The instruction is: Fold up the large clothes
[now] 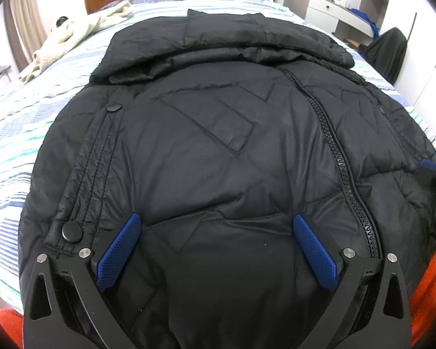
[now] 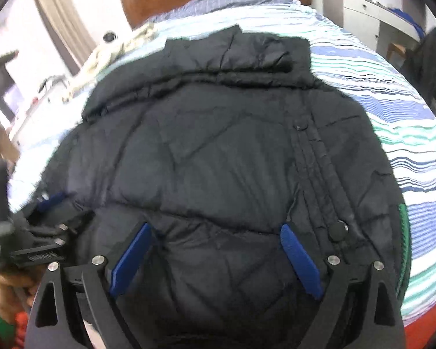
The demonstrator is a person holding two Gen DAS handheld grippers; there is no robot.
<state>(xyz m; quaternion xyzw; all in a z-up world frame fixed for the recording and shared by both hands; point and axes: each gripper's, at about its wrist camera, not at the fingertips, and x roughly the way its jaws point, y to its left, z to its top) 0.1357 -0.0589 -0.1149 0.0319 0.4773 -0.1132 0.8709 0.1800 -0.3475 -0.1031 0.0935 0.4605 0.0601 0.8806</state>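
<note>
Left wrist view is showing the black jacket [image 1: 218, 145] lying spread on the striped bed [image 1: 20, 133], both the left hand-held gripper [image 1: 217, 226] and right hand-held gripper [image 2: 215, 232] hovering released above its near hem, apparently lining up a fold.

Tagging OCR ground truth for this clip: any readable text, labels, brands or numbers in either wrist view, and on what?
None readable in either view.
Black jacket: no logo or tag showing; its snap buttons look blank.
Striped bedsheet: pattern only.
Items on the white shelves: too small to read.
</note>
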